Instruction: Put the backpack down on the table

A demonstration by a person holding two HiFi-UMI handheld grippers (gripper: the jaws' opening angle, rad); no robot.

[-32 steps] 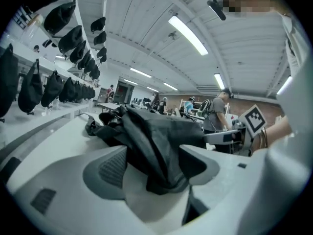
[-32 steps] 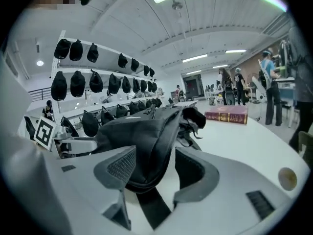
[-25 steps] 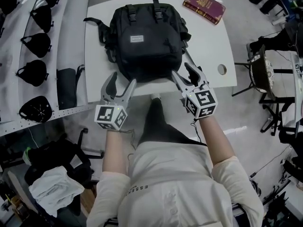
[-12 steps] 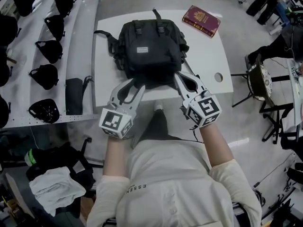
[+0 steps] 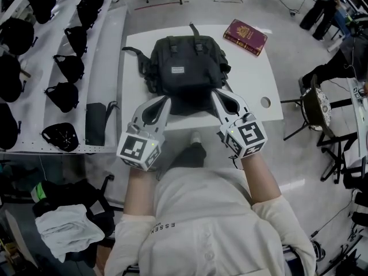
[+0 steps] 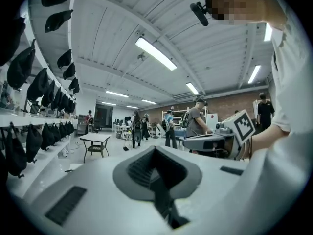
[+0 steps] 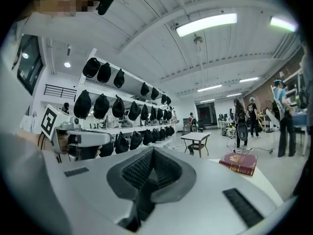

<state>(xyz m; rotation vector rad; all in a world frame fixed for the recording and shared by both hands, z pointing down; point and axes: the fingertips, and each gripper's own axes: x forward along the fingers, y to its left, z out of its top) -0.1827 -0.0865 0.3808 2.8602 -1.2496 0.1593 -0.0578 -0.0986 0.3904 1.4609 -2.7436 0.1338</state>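
Observation:
A black backpack [image 5: 184, 71] lies flat on the white table [image 5: 256, 73], front pocket up and straps trailing to the left. My left gripper [image 5: 163, 101] hovers over the backpack's near left corner, jaws shut with nothing between them. My right gripper [image 5: 218, 95] hovers over the near right corner, also shut and empty. In the left gripper view the shut left gripper [image 6: 155, 153] points level across the room. In the right gripper view the right gripper [image 7: 152, 153] is shut too, and the backpack is out of sight in both gripper views.
A dark red book [image 5: 245, 37] lies at the table's far right corner; this book [image 7: 239, 161] shows in the right gripper view too. Shelves of black bags [image 5: 63, 68] run along the left. A chair [image 5: 316, 99] stands at the right. Several people stand far off.
Both grippers have closed their jaws from wide open and risen, now overlapping the backpack's near edge in the head view. The backpack stays flat on the table.

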